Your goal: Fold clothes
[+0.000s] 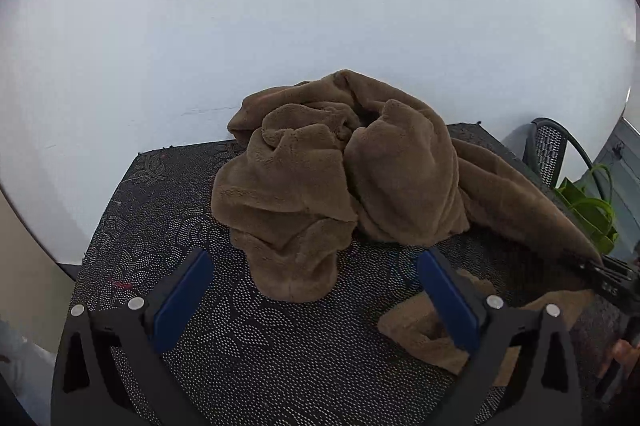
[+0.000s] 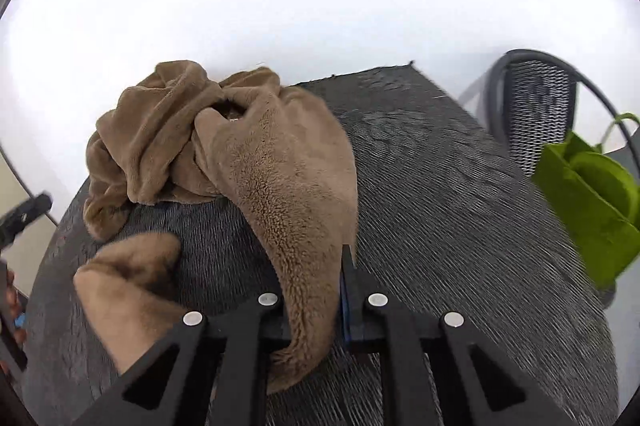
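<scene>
A brown fleece garment lies crumpled in a heap on the dark patterned table. My left gripper hangs open just in front of the heap, its blue pads wide apart and touching nothing. A loose corner of the fleece lies beside its right finger. In the right wrist view the garment stretches in a taut strip from the heap down to my right gripper, which is shut on that strip. A second brown flap lies at the lower left.
A black mesh chair stands past the table's far right corner. A green bag sits beside it at the table's right edge. A white wall rises behind the table. The other gripper's black tip shows at the right.
</scene>
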The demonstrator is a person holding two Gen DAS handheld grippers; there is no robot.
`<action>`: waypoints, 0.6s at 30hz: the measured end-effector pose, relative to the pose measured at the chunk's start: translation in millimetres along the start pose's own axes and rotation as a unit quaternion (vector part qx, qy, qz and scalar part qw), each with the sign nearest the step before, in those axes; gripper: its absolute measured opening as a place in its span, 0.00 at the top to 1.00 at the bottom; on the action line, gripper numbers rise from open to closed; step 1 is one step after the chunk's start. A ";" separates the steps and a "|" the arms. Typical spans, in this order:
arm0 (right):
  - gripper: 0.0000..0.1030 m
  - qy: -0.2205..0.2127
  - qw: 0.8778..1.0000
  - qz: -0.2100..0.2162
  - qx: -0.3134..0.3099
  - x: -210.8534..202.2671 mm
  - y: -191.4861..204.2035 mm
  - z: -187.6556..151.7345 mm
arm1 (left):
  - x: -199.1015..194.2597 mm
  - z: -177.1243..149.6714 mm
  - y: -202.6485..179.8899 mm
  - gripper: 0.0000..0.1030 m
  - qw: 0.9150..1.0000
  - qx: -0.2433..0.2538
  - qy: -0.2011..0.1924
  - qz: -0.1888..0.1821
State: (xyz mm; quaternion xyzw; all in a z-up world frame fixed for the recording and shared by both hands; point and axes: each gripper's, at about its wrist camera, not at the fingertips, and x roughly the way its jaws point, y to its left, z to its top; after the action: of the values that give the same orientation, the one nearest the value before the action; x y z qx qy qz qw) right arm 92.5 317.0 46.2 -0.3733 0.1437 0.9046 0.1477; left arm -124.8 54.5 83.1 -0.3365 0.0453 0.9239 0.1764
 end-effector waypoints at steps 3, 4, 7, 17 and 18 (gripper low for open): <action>0.87 -0.013 1.000 -0.004 0.005 -31.1 -5.4 -18.9 | -6.1 -1.2 -7.5 0.00 1.000 0.009 0.000 -0.006; 0.87 -0.014 1.000 -0.003 0.005 -38.8 -4.5 -27.8 | -7.6 -1.0 -9.4 0.00 1.000 0.012 0.001 -0.009; 0.87 -0.011 1.000 0.001 0.006 -57.1 -1.2 -52.5 | -7.0 1.2 -15.2 0.00 1.000 0.022 0.004 -0.014; 0.87 -0.013 1.000 0.014 0.004 -61.1 10.8 -67.1 | 31.9 22.2 -48.2 0.00 0.996 0.076 0.018 -0.037; 0.86 -0.014 1.000 0.015 0.004 -61.2 10.9 -67.1 | 36.1 28.2 -47.8 0.00 0.997 0.069 0.017 -0.044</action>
State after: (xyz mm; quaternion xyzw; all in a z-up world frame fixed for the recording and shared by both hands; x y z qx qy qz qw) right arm 172.3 272.4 46.1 -0.3573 0.1510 0.9114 0.1374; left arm -150.5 115.5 83.4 -0.3412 0.0971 0.9040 0.2385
